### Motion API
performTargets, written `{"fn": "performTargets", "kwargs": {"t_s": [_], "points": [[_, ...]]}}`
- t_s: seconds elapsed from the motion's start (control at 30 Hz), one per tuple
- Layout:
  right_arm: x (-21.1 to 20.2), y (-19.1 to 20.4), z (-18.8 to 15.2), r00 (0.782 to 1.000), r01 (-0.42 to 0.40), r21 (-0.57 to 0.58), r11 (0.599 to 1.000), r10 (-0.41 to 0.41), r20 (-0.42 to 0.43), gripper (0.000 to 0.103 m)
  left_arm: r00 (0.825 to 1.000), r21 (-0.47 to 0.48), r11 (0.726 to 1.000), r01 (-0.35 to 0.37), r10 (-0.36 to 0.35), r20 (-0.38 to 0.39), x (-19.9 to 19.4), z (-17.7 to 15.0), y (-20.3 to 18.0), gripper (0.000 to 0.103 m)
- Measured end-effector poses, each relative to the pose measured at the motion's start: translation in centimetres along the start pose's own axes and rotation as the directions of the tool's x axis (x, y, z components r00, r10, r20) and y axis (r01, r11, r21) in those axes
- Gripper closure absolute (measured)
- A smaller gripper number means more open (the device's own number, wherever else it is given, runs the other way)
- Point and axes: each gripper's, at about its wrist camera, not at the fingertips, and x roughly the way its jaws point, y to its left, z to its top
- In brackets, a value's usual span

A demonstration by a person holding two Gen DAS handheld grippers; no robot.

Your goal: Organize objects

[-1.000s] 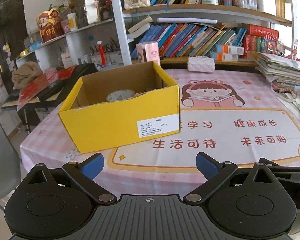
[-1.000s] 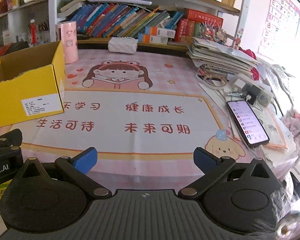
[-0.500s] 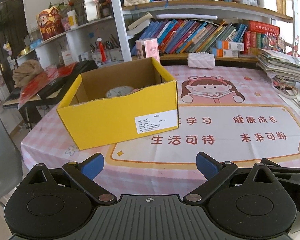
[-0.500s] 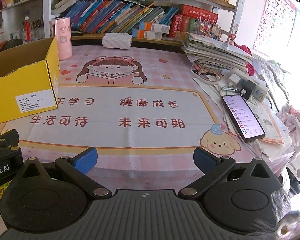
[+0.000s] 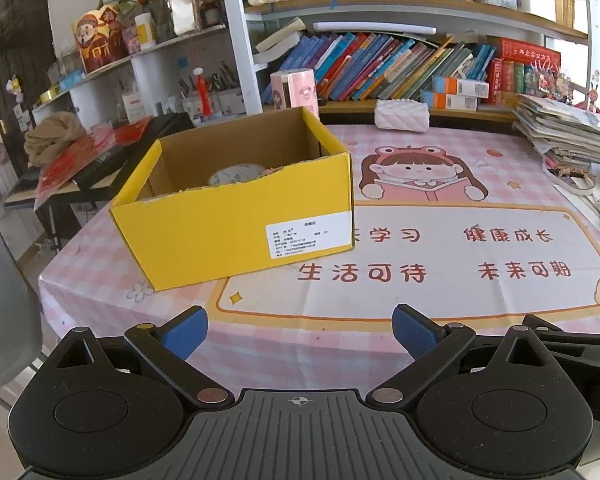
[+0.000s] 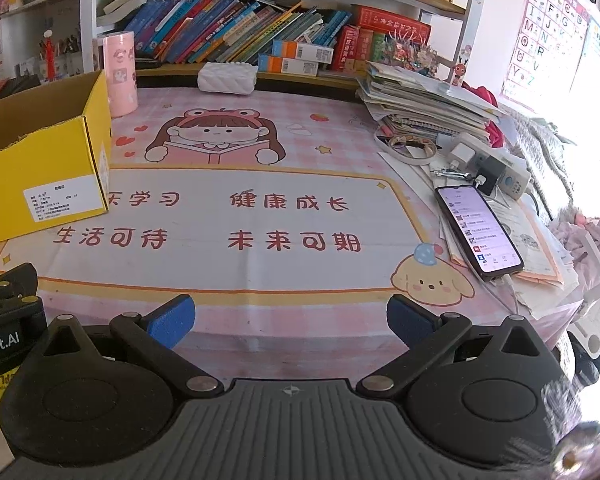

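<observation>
On the tabletop (image 5: 420,352), at about 11 o'clock from the left hand-held gripper (image 5: 300,330), stands the yellow cardboard box (image 5: 236,220), open at the top. Compared with the view one second ago, the box sits higher and smaller in the left wrist picture, and more of the pink checked cloth shows in front of both grippers; both hand-held grippers have drawn back toward the near edge. Judged from this, no object is in hand and the sorting looks finished or paused, since the middle of the cloth lies bare. The left hand-held gripper is released, its blue pads spread wide with nothing between them. The right hand-held gripper (image 6: 290,318) is likewise released and empty. Inside the box a round, pale patterned item (image 5: 236,172) lies against the far wall; other contents are hidden by the front wall. At 2 o'clock from the right gripper a lit phone (image 6: 478,232) rests on papers, beside a white power strip (image 6: 496,170). At 11 o'clock a pink cylinder (image 6: 120,74) stands just behind the box.
</observation>
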Motion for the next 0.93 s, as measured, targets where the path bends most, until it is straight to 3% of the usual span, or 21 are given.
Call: {"fn": "performTargets", "kwargs": {"t_s": [0.93], "points": [[0.65, 0.3, 0.09, 1.0, 0.014, -0.012, 1.0, -0.015, -0.017, 0.0, 1.0, -0.003, 1.0, 0.01, -0.01, -0.027, 0.87, 0.14, 0.05, 0.003]]}}
